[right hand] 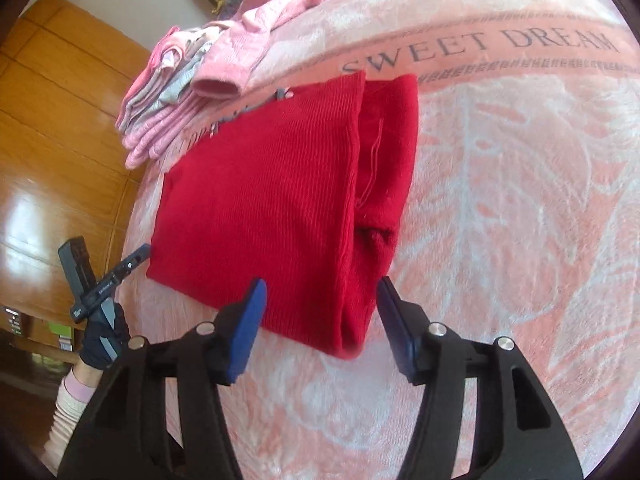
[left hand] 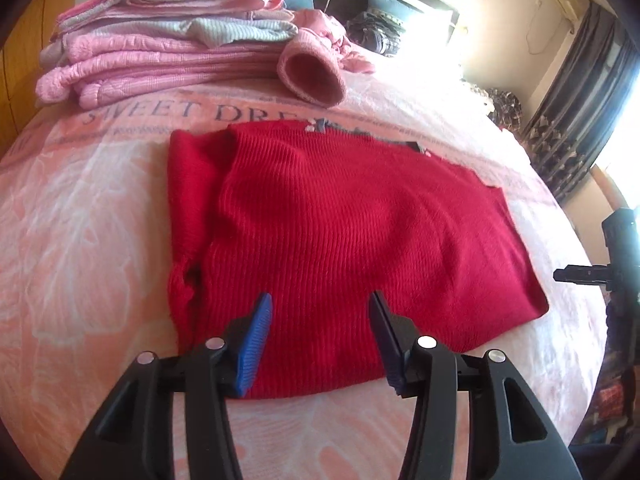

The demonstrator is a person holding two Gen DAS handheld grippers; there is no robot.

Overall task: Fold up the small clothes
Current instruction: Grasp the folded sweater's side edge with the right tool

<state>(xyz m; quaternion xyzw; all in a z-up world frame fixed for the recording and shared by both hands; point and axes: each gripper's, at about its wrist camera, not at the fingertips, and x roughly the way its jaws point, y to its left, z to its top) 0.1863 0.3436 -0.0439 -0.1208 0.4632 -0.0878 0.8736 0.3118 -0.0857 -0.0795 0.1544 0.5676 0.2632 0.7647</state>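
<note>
A red ribbed knit sweater point(left hand: 340, 232) lies flat on the pink bedspread, partly folded, with a narrower flap along one side. My left gripper point(left hand: 320, 302) hovers open over its near edge, blue pads apart, nothing between them. In the right wrist view the same red sweater point(right hand: 280, 200) shows its folded flap on the right. My right gripper point(right hand: 320, 286) stands open above the sweater's near corner, holding nothing. The left gripper point(right hand: 136, 258) shows at the left edge of that view, held by a gloved hand point(right hand: 102, 340).
A stack of folded pink and grey clothes point(left hand: 160, 52) sits at the far left of the bed, with a pink sleeve cuff point(left hand: 312, 76) beside it. The bedspread point(right hand: 520, 220) reads "SWEET DREAM". A wooden wardrobe point(right hand: 52, 140) stands past the bed edge. Curtains point(left hand: 580, 120) hang at right.
</note>
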